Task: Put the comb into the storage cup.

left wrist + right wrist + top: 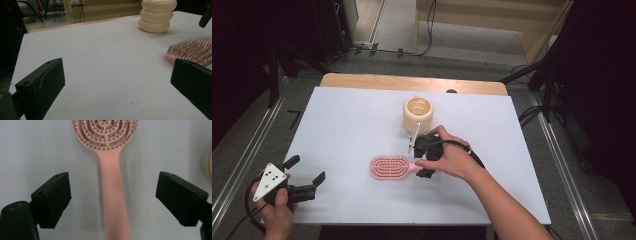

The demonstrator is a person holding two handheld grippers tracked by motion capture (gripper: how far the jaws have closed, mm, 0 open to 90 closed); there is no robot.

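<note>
Hairbrush (390,168) mid-table (337,125), open room around

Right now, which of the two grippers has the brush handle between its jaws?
The right gripper: the pink brush handle lies between its open jaws; the left gripper straddles bare table.

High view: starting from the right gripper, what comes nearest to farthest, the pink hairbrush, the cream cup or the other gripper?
1. Pink hairbrush, directly under the right gripper, stretching left.
2. Cream cup, just behind.
3. Left gripper, at the near-left table edge.

White table (342,125): pink hairbrush (390,167), cream cup (418,114)
</note>
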